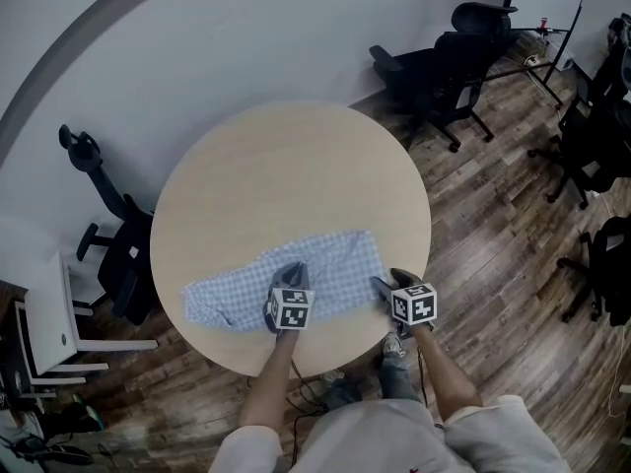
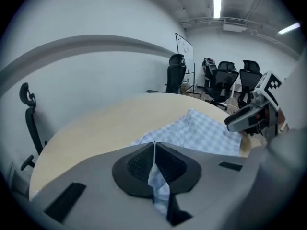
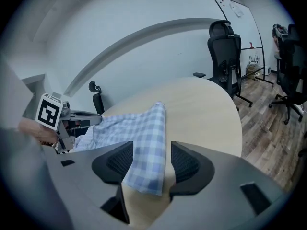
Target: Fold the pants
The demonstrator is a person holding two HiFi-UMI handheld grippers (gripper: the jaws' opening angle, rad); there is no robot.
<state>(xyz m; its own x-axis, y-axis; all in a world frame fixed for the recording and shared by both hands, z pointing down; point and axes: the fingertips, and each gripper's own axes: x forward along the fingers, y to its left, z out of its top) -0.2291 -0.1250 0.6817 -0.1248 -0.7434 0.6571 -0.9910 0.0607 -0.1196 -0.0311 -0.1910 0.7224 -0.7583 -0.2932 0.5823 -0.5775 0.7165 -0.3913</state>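
pants: [image 1: 335,264] light blue-and-white check, lying flat and rumpled on the table's near half, long side running along the near edge; the left end is bunched, the right end reaches close to the near-right edge
table: [image 1: 286,166] round, pale wood top; far half bare
left gripper: [image 1: 293,272] over the pants' near edge, roughly mid-length, tips down on the cloth
left jaws: pressed together, a thin fold of the check cloth pinched between the two black pads and hanging out below them; clear in the left gripper view [image 2: 154,150]
right gripper: [image 1: 385,284] at the pants' right end, just beside the table's near-right edge, pointing in toward the cloth
right jaws: standing well apart; the pants' corner lies on the table between the pads [image 3: 184,164], not squeezed; whether the left pad brushes the cloth edge, cannot tell
hands: each forearm comes in from the near edge, one per gripper
office chairs: [image 1: 449,67] black, beyond the table's far-right edge, on wood floor; one more off the left edge
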